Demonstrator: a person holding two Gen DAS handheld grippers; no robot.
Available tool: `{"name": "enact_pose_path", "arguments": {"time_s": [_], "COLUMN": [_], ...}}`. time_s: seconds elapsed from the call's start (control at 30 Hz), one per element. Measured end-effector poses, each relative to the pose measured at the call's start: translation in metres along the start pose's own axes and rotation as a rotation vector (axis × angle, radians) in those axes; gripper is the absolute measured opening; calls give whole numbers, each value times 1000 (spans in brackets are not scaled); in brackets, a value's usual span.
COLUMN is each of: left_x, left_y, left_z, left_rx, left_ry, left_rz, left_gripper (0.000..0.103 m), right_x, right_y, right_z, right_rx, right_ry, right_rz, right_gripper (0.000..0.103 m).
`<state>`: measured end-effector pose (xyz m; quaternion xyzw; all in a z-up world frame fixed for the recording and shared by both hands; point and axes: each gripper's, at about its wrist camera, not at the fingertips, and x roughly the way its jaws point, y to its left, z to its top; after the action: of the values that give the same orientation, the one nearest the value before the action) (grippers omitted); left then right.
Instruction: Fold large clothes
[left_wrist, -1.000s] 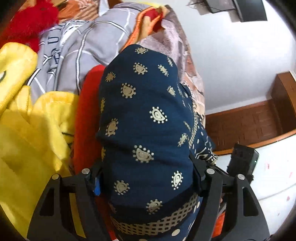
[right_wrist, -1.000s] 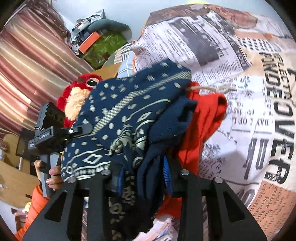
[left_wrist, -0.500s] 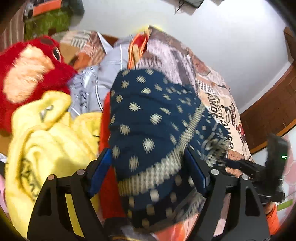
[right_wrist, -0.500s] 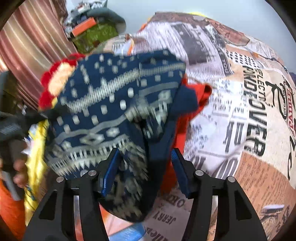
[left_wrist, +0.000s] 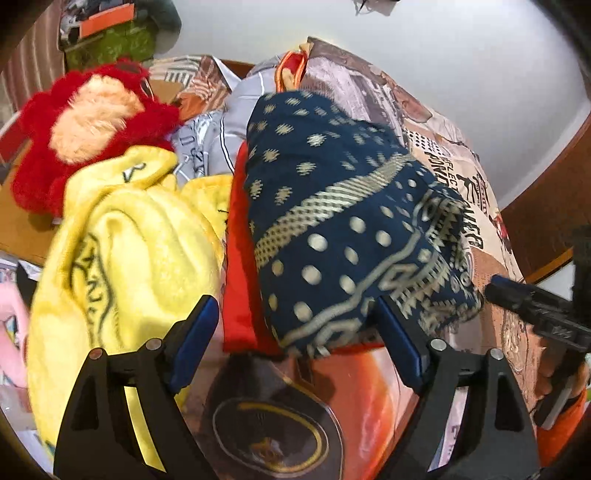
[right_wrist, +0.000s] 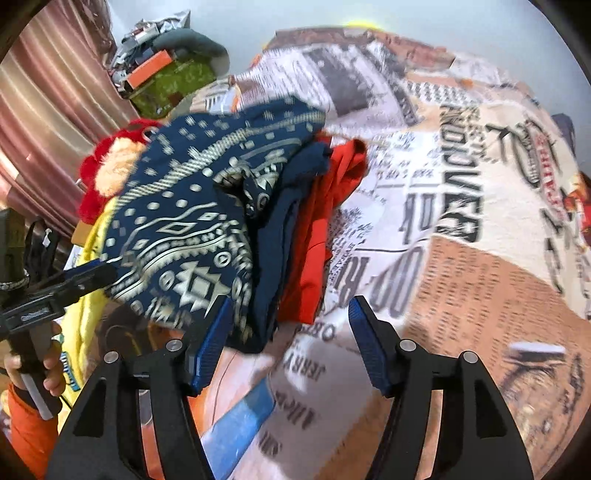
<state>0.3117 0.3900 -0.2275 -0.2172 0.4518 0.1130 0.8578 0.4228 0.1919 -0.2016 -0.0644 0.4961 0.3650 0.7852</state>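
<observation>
Presently the folded navy patterned garment (left_wrist: 343, 229) is lying on top of an orange garment (left_wrist: 240, 280) on the printed bedspread (right_wrist: 461, 258), beside a yellow blanket (left_wrist: 122, 251). Both tools are letting go: the left gripper (left_wrist: 295, 332) is opening wide, its blue pads (left_wrist: 195, 332) standing clear of the cloth, and the right gripper (right_wrist: 288, 332) is opening too, with the fold's near edge just ahead of its jaws, seemingly untouched.

To finish well, I judge that each gripper should be drawing straight back without snagging the loose hem, so the stack is keeping its shape.

The left wrist view is showing the red plush toy (left_wrist: 92, 122) and the blanket in full; the right wrist view is showing the layered fold edges and the open bedspread beyond, plus the person's hand (right_wrist: 40, 369) gripping the other tool.
</observation>
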Motion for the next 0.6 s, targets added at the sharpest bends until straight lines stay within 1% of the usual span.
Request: {"name": "enact_pose_path", "arguments": {"time_s": [0.1, 0.2, 0.23, 0.27, 0.33, 0.37, 0.4, 0.43, 0.47, 0.5, 0.53, 0.57, 0.6], "left_x": [-28, -73, -95, -107, -143, -163, -183, -195, -214, -229, -250, -264, -281], "left_y": [-12, -32, -43, -49, -69, -80, -92, -98, -108, -115, -125, -131, -138], "left_z": [-1, -1, -1, -2, -6, -9, -14, -17, -24, -29, -38, -44, -54], "left_rx": [7, 30, 55, 72, 121, 150, 178, 193, 214, 227, 240, 247, 258], "left_ry": [-42, -129, -181, -212, -301, -351, -401, -430, -479, -515, -568, -602, -647], "left_rz": [3, -3, 13, 24, 67, 86, 94, 94, 90, 83, 71, 61, 49], "left_gripper": [85, 85, 85, 85, 85, 85, 85, 85, 85, 85, 85, 85, 85], "right_x": [-39, -81, -101, -115, -145, -166, -177, -192, -213, -222, -237, -254, -262], "right_y": [7, 18, 23, 28, 39, 47, 50, 56, 65, 70, 77, 86, 90], "right_z": [-2, -6, -8, -10, -14, -19, -22, -26, -32, -36, -42, -50, -55], "right_rx": [-11, -28, -35, -42, -67, -85, -92, -103, -119, -129, -143, -161, -170], "right_ry": [-76, -164, -205, -233, -301, -352, -382, -424, -480, -509, -553, -607, -636], "right_rz": [10, 22, 28, 32, 48, 56, 57, 56, 53, 50, 46, 41, 35], "right_gripper": [61, 61, 61, 61, 61, 61, 61, 61, 61, 61, 61, 61, 61]}}
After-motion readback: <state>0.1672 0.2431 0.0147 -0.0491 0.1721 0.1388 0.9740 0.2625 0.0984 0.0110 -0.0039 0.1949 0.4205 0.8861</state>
